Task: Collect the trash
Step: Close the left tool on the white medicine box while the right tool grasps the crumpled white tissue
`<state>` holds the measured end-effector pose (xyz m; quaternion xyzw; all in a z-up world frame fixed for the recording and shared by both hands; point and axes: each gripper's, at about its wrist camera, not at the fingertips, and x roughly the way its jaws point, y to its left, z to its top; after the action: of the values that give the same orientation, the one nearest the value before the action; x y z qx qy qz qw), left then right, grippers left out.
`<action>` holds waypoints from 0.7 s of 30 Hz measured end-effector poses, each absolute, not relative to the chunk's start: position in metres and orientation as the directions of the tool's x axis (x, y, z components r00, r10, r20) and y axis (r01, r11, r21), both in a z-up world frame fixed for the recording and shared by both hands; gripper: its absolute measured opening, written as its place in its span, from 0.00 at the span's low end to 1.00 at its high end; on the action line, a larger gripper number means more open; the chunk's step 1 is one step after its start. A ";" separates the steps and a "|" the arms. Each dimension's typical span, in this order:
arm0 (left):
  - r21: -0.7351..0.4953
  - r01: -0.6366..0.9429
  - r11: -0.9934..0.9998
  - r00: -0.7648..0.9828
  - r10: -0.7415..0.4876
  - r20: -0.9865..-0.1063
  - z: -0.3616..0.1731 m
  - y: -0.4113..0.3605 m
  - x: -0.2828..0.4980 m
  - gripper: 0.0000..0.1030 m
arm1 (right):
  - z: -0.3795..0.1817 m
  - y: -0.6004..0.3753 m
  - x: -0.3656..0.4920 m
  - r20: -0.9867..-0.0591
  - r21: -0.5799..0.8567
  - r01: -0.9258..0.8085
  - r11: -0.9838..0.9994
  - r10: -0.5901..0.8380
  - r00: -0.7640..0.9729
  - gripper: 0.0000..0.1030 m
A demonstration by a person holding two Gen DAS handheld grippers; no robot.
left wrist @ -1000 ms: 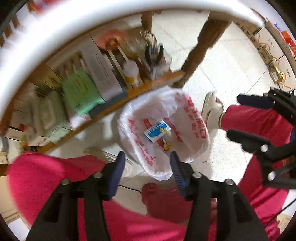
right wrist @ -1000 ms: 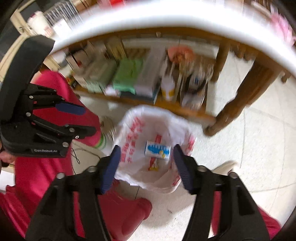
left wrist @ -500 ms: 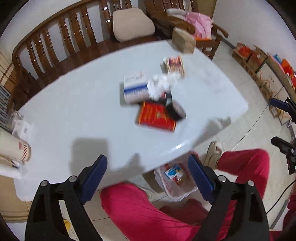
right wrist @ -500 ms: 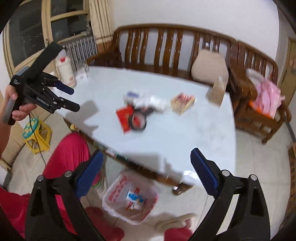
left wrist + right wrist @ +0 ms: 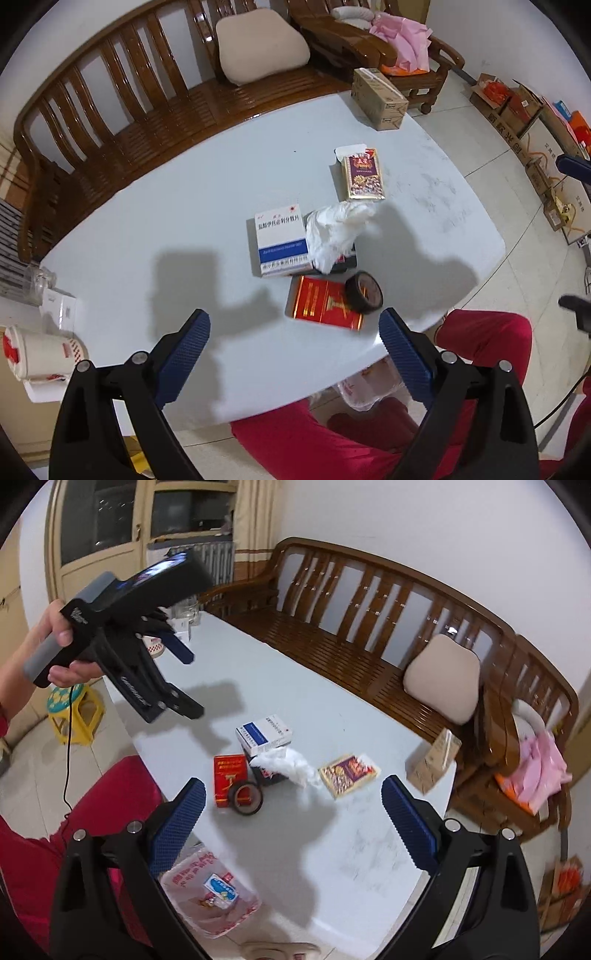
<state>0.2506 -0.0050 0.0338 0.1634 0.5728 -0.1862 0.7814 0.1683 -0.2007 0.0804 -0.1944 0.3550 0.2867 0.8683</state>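
Left wrist view: wooden bench [image 5: 122, 110] along the far side of a pale surface [image 5: 184, 206].

- Cushion [image 5: 260, 46] on the bench seat.
- Cardboard box [image 5: 378, 99] at the surface's far corner.
- Left gripper [image 5: 295, 354], jaws spread wide, empty, above the near edge. From the right wrist view it [image 5: 181, 679] hangs over the surface's left end, in the person's hand [image 5: 62, 653].
- Right gripper [image 5: 291, 827], jaws spread wide, empty, above the near side.
- Bag [image 5: 192, 904], white with red print, on the floor below the near edge, a small blue-and-white packet [image 5: 221, 886] inside.
- Trash clustered mid-surface: blue-and-white box [image 5: 280, 243]; crumpled tissue [image 5: 332, 232] just beside it, lying over a dark item; red pack [image 5: 321, 306]; purple-and-gold pack [image 5: 364, 177] a little apart.
- Tape roll [image 5: 364, 291], dark, resting on the red pack's edge.
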 end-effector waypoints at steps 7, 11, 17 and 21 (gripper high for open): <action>0.027 0.472 0.881 0.205 -0.080 -0.975 0.002 -0.012 0.294 0.88 | 0.059 -0.191 0.219 -0.772 -0.127 -0.688 0.714 0.364 0.521 0.91; 0.010 0.451 0.892 0.158 -0.069 -0.985 -0.023 -0.012 0.319 0.88 | 0.043 -0.184 0.240 -0.801 -0.111 -0.722 0.683 0.368 0.471 0.91; -0.010 0.445 0.895 0.115 -0.068 -0.991 -0.047 -0.011 0.341 0.88 | 0.021 -0.170 0.266 -0.832 -0.081 -0.769 0.634 0.382 0.403 0.91; -0.030 0.447 0.894 0.092 -0.080 -0.993 -0.060 -0.014 0.351 0.88 | -0.001 -0.161 0.281 -0.859 -0.047 -0.796 0.603 0.383 0.341 0.91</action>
<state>0.3508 -0.0140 -0.0598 0.1414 0.6488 -0.1815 0.7254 0.2813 -0.1606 -0.0014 -0.2382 0.4338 0.3762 0.7833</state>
